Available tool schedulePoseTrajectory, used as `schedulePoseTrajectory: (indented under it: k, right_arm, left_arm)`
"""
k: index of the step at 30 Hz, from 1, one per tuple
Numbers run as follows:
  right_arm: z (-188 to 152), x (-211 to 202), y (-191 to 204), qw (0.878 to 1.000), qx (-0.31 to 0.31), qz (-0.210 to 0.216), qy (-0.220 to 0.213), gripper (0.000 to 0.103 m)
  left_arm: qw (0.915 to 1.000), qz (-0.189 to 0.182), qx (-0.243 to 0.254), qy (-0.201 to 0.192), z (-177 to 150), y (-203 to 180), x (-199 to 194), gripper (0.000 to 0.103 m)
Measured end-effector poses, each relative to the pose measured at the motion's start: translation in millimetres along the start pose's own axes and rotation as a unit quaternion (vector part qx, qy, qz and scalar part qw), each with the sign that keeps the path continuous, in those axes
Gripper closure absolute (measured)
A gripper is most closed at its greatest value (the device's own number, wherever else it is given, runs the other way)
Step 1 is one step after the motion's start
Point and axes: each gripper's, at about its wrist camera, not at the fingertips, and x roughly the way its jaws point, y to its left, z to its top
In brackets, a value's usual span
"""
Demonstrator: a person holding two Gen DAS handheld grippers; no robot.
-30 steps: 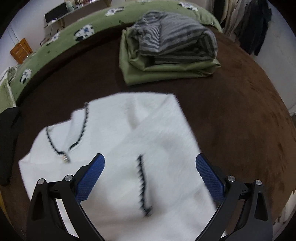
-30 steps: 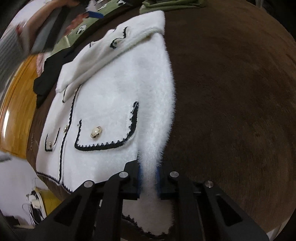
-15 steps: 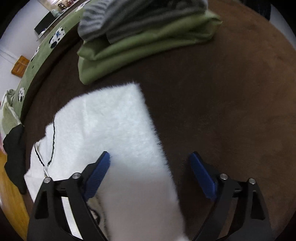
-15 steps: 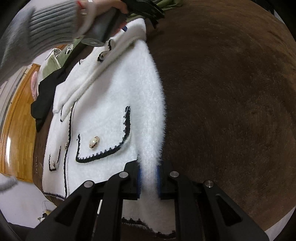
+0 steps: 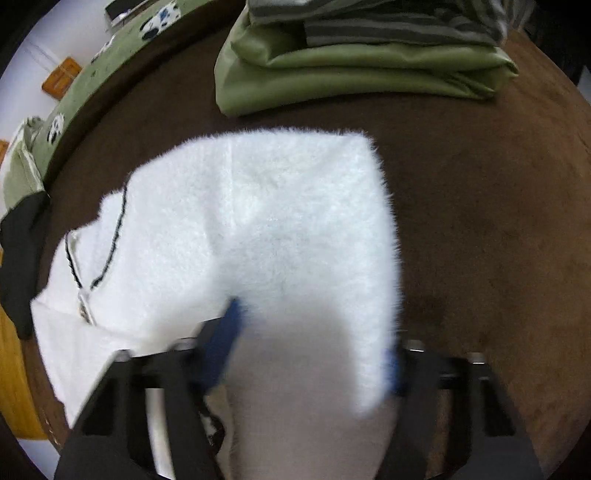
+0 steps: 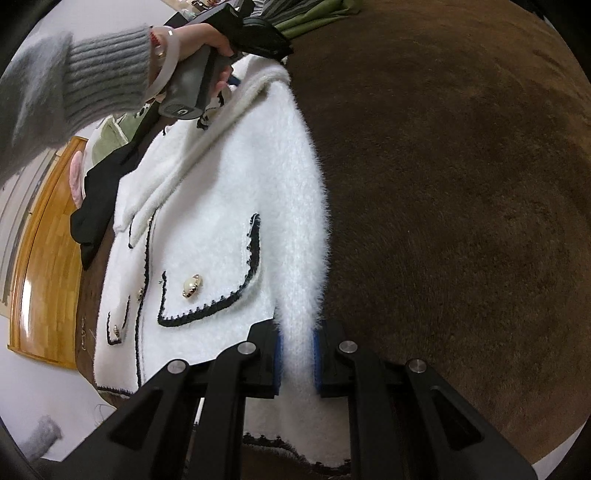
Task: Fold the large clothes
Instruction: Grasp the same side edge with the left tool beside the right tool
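A white fluffy jacket [image 6: 229, 206] with black trim and a pearl button [image 6: 192, 288] lies on a brown blanket [image 6: 461, 221]. My right gripper [image 6: 297, 354] is shut on the jacket's folded side edge near the hem. My left gripper [image 5: 310, 350] is blurred and points down at the shoulder end [image 5: 295, 221]. Its jaws are closing, with a thick fold of white fabric between the blue pads [image 5: 231, 328]. In the right wrist view a hand in a grey sleeve [image 6: 192, 40] holds that gripper over the collar.
A folded green cloth [image 5: 351, 74] with a grey striped garment [image 5: 388, 22] on top lies just beyond the jacket. A black garment [image 5: 22, 258] hangs at the blanket's left edge, over a wooden floor [image 6: 44, 258]. Bare brown blanket spreads to the right.
My left gripper has come down onto the jacket's shoulder end, and its wide jaws have narrowed around the fabric. My right gripper has kept its hold on the side edge.
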Motion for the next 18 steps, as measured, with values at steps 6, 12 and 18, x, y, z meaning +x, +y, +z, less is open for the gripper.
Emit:
schedulePoseTrajectory:
  k: [6,12,18]
  right_arm:
    - [4.2,-3.7,0.8,1.000,-0.004,0.006,0.005,0.090]
    - [8.5,-9.6,2.6,1.000,-0.009,0.008,0.005,0.090]
    - [10.7,-22.1,8.1,1.000,-0.009,0.025,-0.002,0.091]
  left_arm:
    - [0.9975,-0.051,-0.048,0.001,-6.8,24.2,-11.6,0.074]
    - [0.9964,-0.073,-0.042,-0.006,-11.7,32.5,-19.7,0.080]
    - [0.9928,-0.101,-0.063,-0.009,-9.8,45.4,-28.9,0.082]
